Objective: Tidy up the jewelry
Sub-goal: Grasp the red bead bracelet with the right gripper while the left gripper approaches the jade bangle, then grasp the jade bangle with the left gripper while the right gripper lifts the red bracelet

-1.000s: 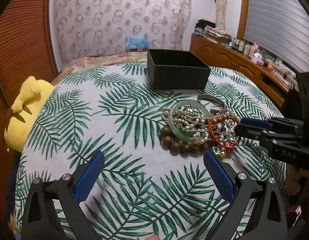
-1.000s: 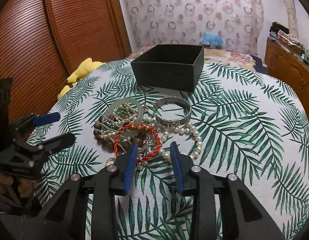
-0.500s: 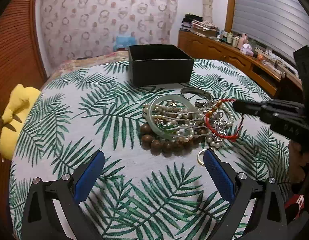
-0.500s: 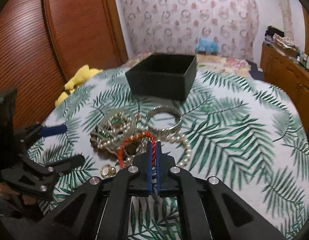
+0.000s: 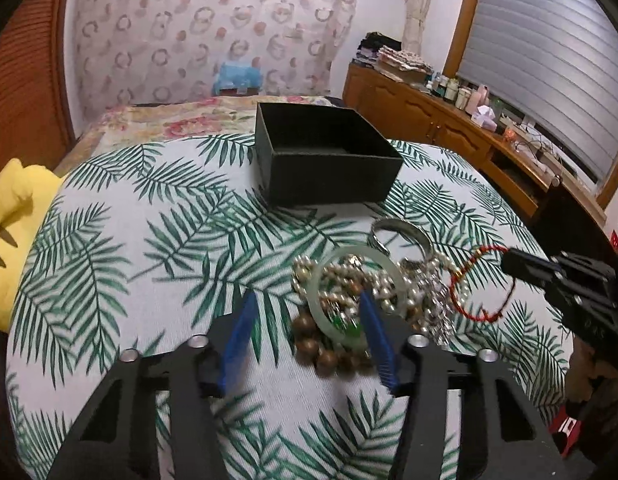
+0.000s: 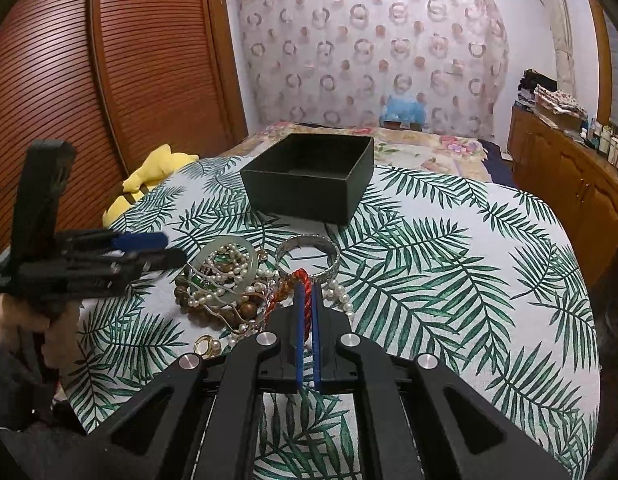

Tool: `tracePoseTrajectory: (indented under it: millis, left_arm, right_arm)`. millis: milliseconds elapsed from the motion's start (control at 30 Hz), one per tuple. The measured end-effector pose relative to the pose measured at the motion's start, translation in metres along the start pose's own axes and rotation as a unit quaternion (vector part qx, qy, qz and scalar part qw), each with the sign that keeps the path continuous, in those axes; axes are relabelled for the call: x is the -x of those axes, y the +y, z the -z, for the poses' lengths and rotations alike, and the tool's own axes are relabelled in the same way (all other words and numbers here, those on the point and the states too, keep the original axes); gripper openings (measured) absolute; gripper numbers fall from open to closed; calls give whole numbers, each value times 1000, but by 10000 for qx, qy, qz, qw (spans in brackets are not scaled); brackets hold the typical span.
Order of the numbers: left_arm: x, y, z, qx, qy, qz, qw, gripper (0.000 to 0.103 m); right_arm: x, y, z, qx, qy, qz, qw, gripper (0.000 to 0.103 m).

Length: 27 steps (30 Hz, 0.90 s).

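A tangled jewelry pile lies on the palm-leaf tablecloth: a jade bangle, wooden beads, pearls and a silver bangle. Behind it stands an open black box, seemingly empty. My right gripper is shut on a red cord bracelet, which hangs raised from its tip in the left wrist view. My left gripper hovers at the pile's near left side, its jaws closing. The jade bangle's rim and the wooden beads lie between its fingers, but the pads are not pressing on them.
A gold ring lies at the pile's near edge. A yellow plush toy sits off the table's left edge. A wooden dresser with bottles runs along the right wall. A bed is behind the table.
The right gripper shut on the red bracelet and raised it off the pile. The left gripper moved right toward the pile and its jaws narrowed.
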<state>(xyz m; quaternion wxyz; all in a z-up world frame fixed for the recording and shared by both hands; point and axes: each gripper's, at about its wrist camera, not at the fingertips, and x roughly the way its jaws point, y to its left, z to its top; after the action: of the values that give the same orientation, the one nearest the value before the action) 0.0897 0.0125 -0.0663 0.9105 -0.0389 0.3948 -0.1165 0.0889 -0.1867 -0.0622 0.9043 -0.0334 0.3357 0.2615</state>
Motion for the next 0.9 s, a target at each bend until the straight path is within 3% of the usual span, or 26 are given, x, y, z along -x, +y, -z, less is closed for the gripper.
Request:
tracePoseTrajectory:
  millis: [200, 267, 400, 500, 667, 900]
  left_arm:
    - [-24, -2, -15, -232, 322, 205, 9990, 41]
    - [-30, -2, -18, -219, 421, 273, 9985, 31]
    - [-40, 1, -23, -223, 537, 281, 9979, 26]
    - [-45, -3, -25, -339, 618, 323, 9970, 14]
    - [-35, -6, -27, -423, 454, 225, 9978, 7]
    - [-8, -10, -34, -462, -16, -62, 9989, 7]
  right_arm:
    - [0, 0, 0, 17, 7, 7, 10000, 4]
    - [0, 0, 0, 24, 11, 9, 10000, 4]
    - [-1, -2, 0, 50, 30, 26, 10000, 4]
    - [-1, -3, -1, 74, 42, 39, 10000, 4]
    - [0, -5, -4, 103, 50, 69, 9999, 4]
    - [6, -3, -16, 182, -44, 95, 9998, 4]
